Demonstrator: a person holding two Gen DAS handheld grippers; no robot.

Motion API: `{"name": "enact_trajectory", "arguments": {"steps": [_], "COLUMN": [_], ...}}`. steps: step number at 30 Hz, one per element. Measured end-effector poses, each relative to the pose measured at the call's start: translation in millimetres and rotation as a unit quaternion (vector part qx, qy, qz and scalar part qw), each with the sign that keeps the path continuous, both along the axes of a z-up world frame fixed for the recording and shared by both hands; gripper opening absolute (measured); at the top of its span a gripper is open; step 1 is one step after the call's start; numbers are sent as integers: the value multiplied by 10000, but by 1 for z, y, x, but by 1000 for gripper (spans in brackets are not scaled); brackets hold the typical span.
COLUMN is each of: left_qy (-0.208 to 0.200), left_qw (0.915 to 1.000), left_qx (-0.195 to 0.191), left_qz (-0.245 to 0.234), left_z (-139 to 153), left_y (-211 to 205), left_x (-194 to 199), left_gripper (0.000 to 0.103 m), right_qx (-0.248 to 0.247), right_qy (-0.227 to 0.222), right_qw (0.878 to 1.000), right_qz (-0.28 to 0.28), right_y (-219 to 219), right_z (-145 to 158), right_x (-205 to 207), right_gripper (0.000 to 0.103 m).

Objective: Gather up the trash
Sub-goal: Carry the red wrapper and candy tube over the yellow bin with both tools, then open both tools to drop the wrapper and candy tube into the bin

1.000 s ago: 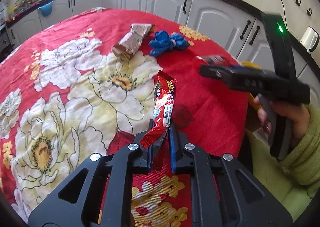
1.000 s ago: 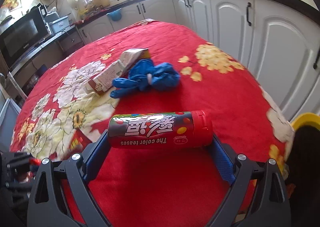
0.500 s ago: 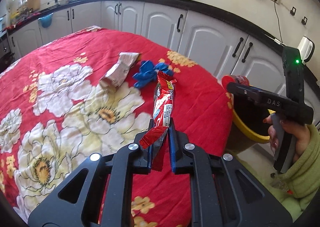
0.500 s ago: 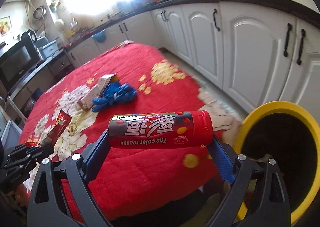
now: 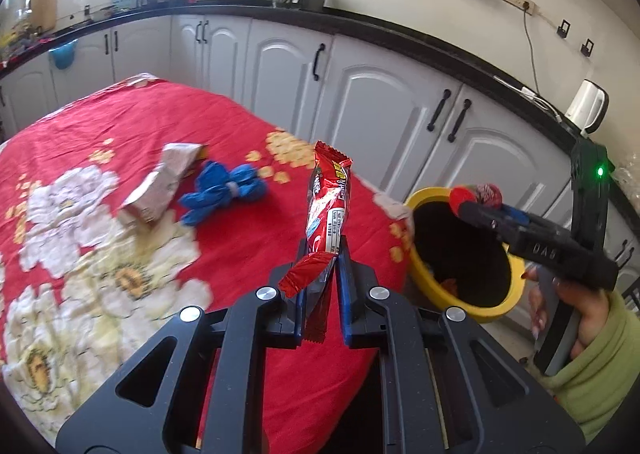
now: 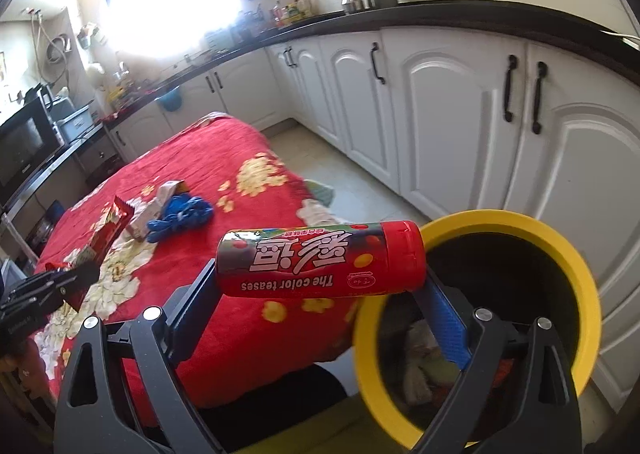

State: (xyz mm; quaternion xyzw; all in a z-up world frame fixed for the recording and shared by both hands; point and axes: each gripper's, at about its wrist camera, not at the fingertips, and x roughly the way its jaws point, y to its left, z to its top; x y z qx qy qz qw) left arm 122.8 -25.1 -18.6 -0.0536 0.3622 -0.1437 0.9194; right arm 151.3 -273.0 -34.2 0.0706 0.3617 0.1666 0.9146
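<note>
Left wrist view: left gripper (image 5: 322,270) clamped on the lower part of a red snack wrapper (image 5: 328,206); wrapper stands upright, lifted clear of the surface (image 5: 100,126).
Right wrist view: right gripper (image 6: 320,286) holds a red candy tube (image 6: 320,260) crosswise, one finger at each end, cap to the right.
Tube position: capped end overlaps the near-left rim of the yellow bin (image 6: 576,266); rest of the tube is over the red floral cloth.
Bin: stands on the floor at the right edge of the surface, in front of white cabinets (image 6: 460,114); crumpled waste visible inside.
Remaining on surface: crumpled foil carton (image 5: 164,182) and blue glove bundle (image 5: 224,194), touching, far side.
Person: hand (image 5: 576,318) in a green sleeve grips the right gripper's handle.
</note>
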Motion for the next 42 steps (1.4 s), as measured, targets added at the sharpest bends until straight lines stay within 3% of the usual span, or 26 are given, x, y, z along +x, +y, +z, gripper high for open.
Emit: {"name": "enact_trajectory", "arguments": {"steps": [17,31,33,37,42], "left_qy": [204,404,391,391,394], "left_qw": [9969,9910,9911,9916,9931], "left_qx": [-105,52,65,39,-46], "left_qz": [-759,-1277,-1273,-1231,-1107], "left_z": [-11,-24,-25,-26,-28], "left_y": [-112,-193,-199,-201,-191], "left_x": [44,75,78,81,82], "left_gripper": [8,11,14,43,63], "right_qx": [-171,-139,-71,-88,-74], "right_qy": [274,441,479,465,466], "right_qw": [9962,9928,9926,9915,9899], "right_qz": [-804,-1109,-1116,-1216,-1335], "right_y": [-88,-126,-130,-135,-141], "right_z": [-35,-60,-63,-65,-66], "right_x": [-23,-35,-36,-38,-40], "right_gripper": [90,91,91,96,96]}}
